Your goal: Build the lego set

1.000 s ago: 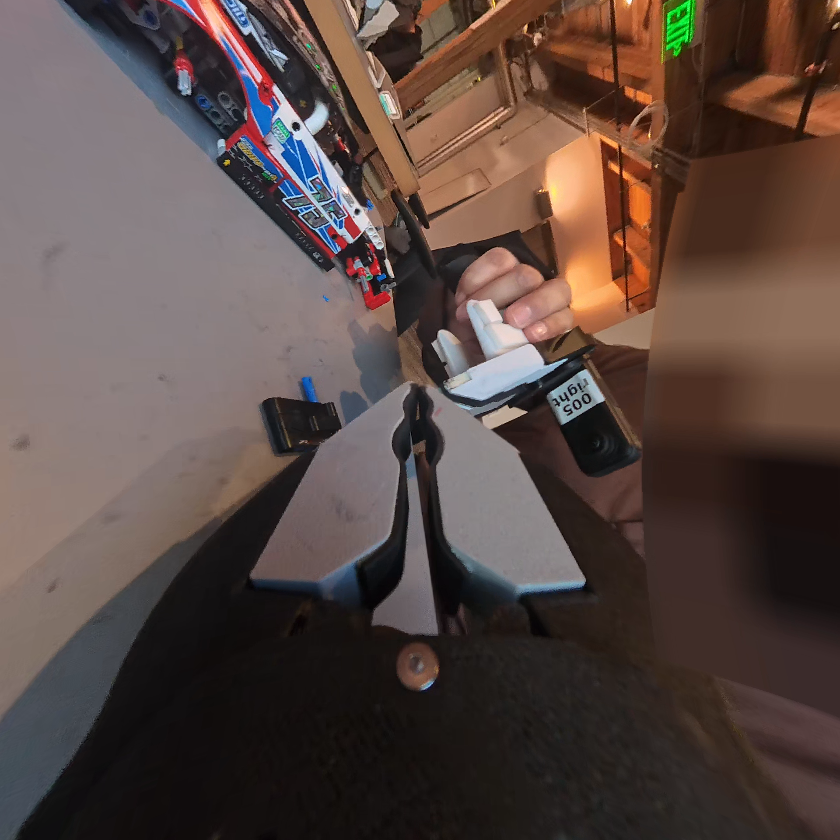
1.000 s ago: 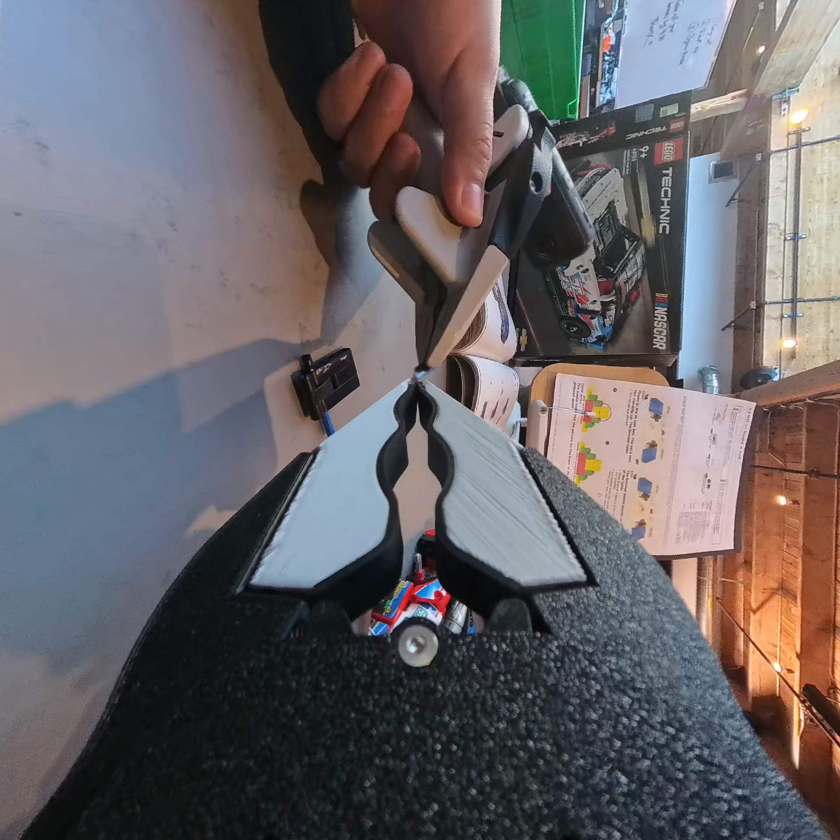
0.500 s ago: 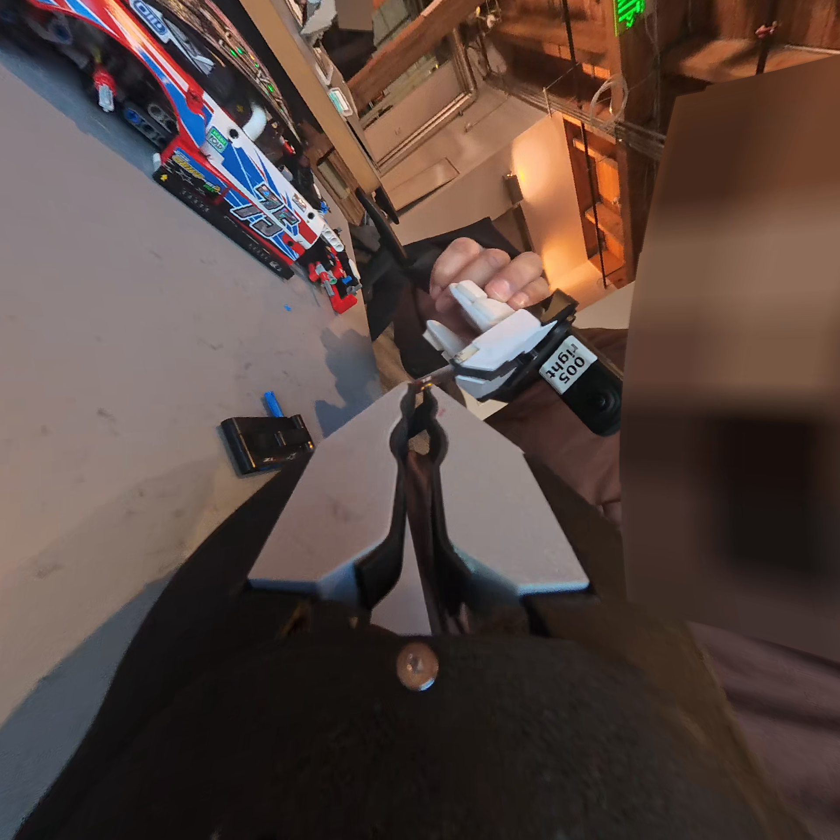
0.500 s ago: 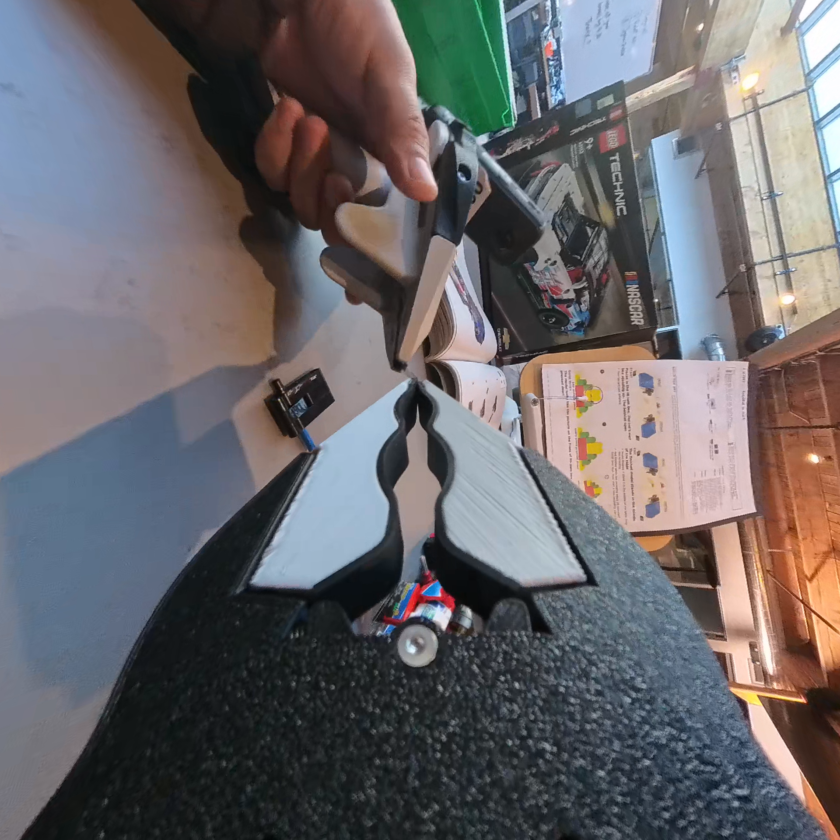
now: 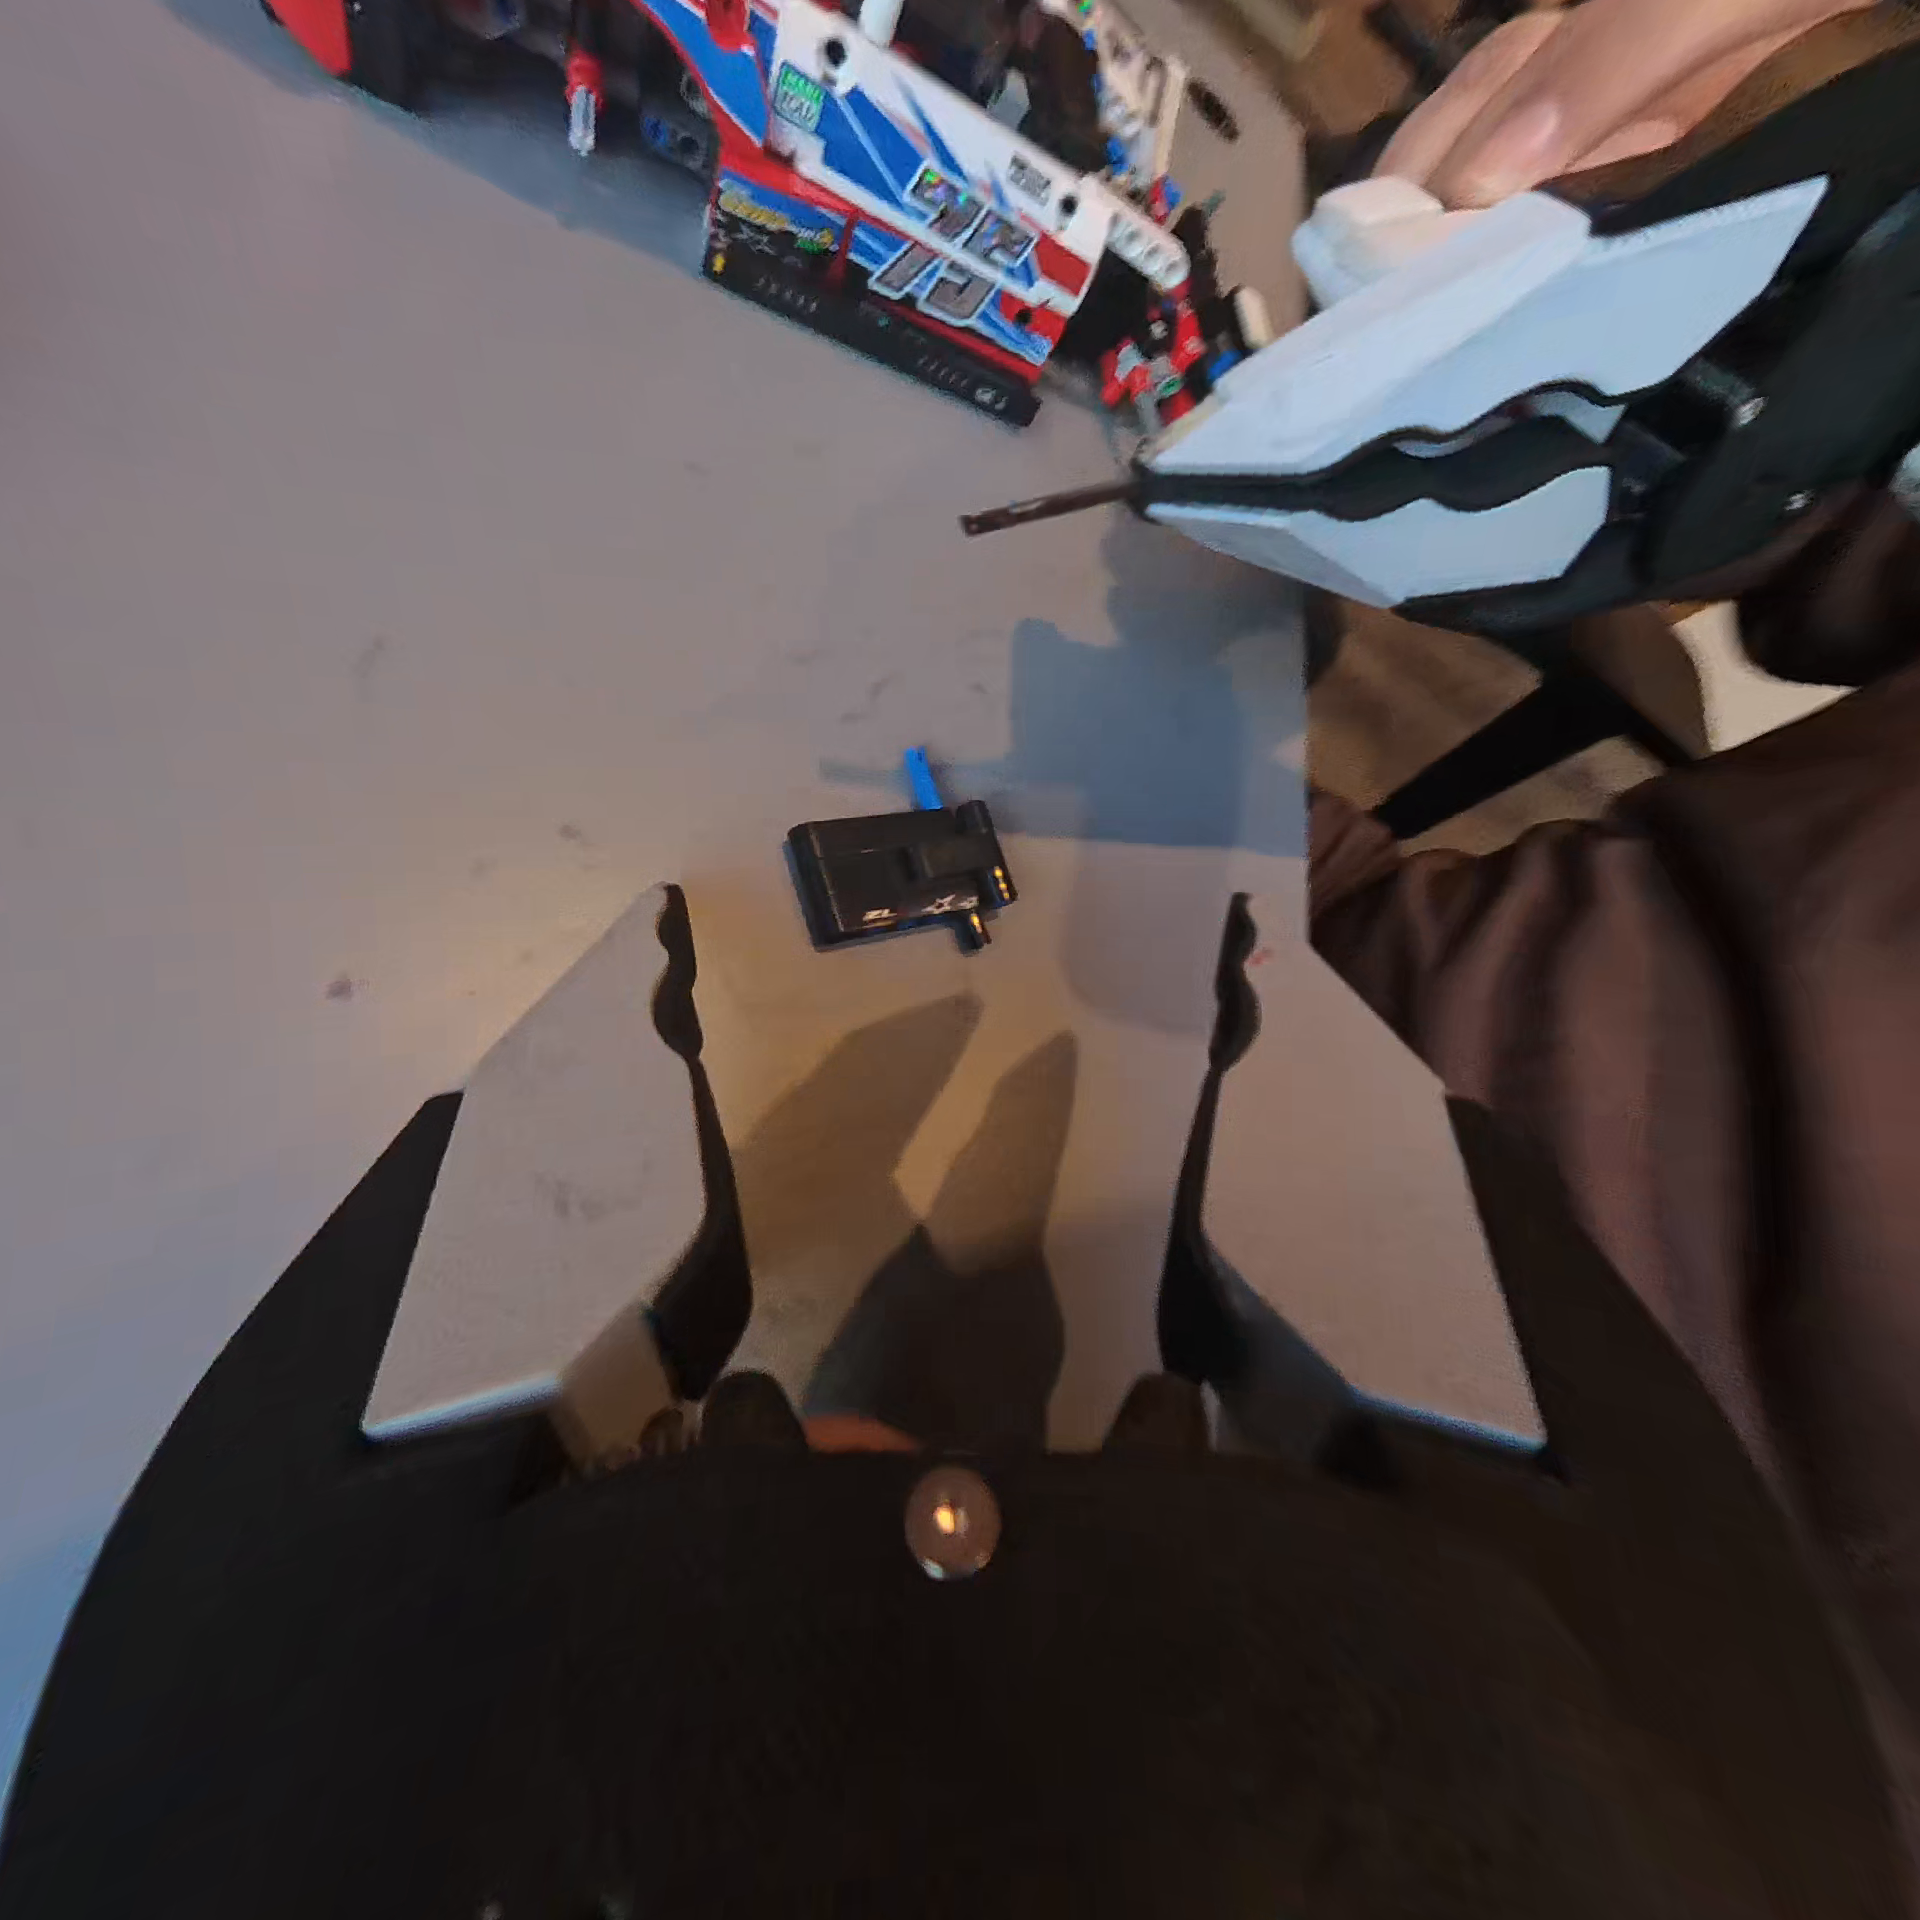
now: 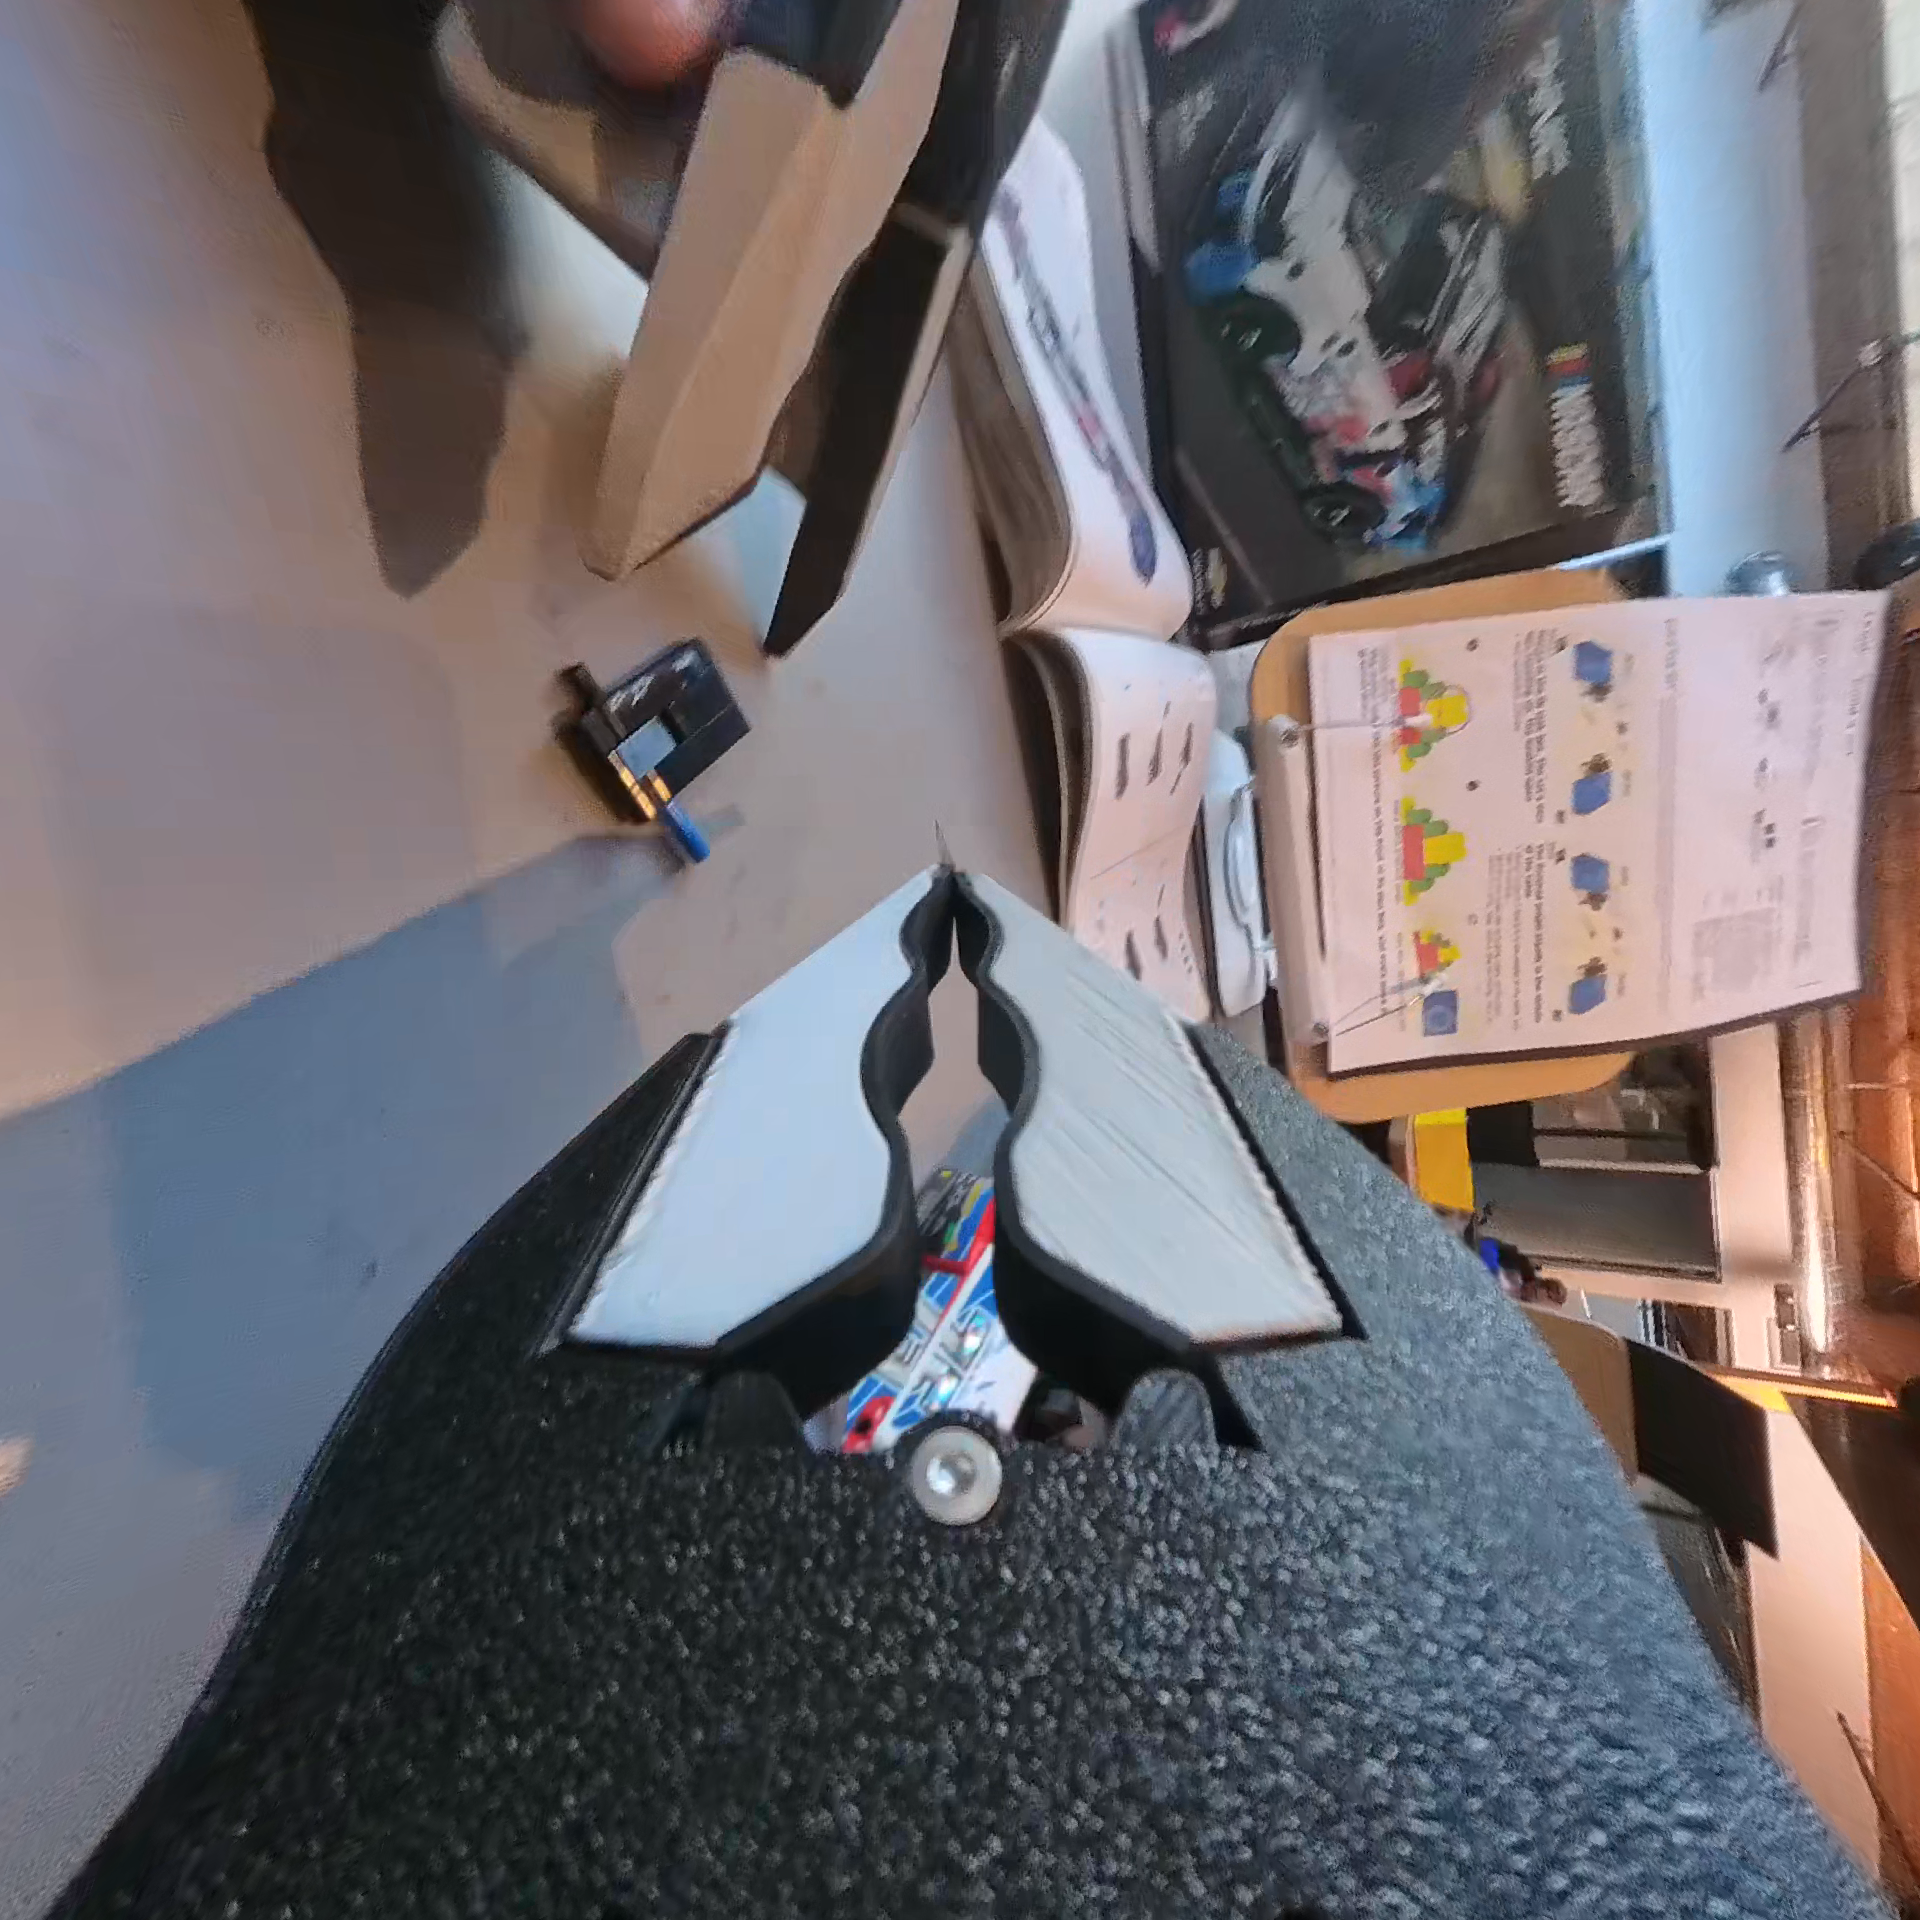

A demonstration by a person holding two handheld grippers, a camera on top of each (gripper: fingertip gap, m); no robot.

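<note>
Two tongs in use. Left gripper (image 5: 951,914): fingers spread wide, holding nothing, hanging over the grey table (image 5: 364,623) just short of the small black lego piece (image 5: 899,878) with its blue pin (image 5: 922,777). Right gripper (image 6: 951,883): tips pressed together on a thin dark axle (image 5: 1044,509), held in the air above the piece. Race car build (image 5: 883,223) stands well beyond. My judgement: steady the black piece with the left first, then line the axle up squarely before pushing.
</note>
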